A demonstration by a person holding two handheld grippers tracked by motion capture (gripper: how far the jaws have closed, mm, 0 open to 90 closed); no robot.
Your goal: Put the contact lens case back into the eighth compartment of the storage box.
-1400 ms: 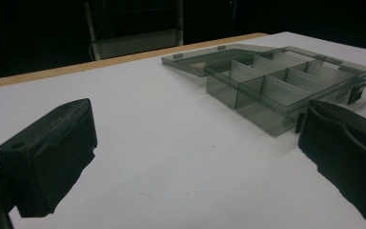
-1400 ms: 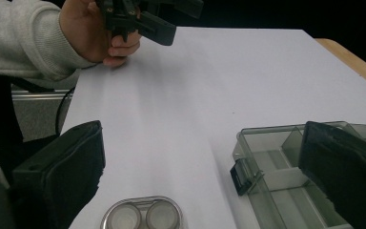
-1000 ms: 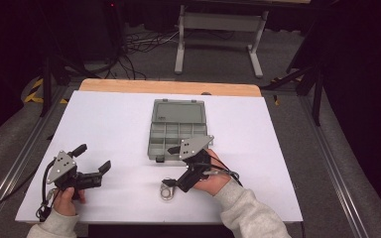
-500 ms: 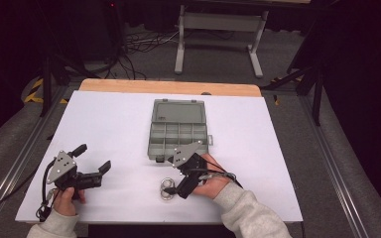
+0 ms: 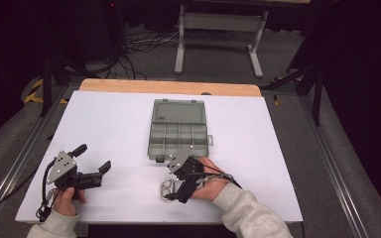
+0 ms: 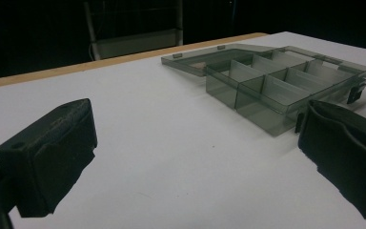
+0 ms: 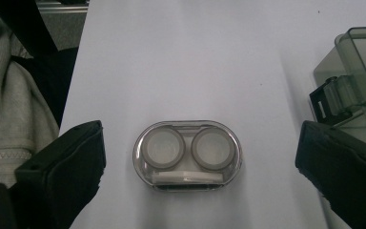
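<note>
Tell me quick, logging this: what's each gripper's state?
Left gripper: open, holding nothing.
Right gripper: open, jaws either side of the lens case, not gripping.

One organiser box [image 5: 178, 130] with eight compartments; one lens case [image 7: 188, 153] with two round wells, just beside the box.

The high view is looking forward and down from above the person's side, taking in the whole white tabletop [image 5: 119, 119] from well apart, with both forearms entering at the bottom edge. The left gripper view is riding low and looking nearly level across the tabletop [image 6: 162, 143] toward the open compartment box [image 6: 276, 86], which is also appearing mid-table in the high view [image 5: 178, 131]. The right gripper view is looking steeply down from close above the small clear case [image 7: 187, 153], with one corner of that box [image 7: 357, 71] sharing its right edge.
</note>
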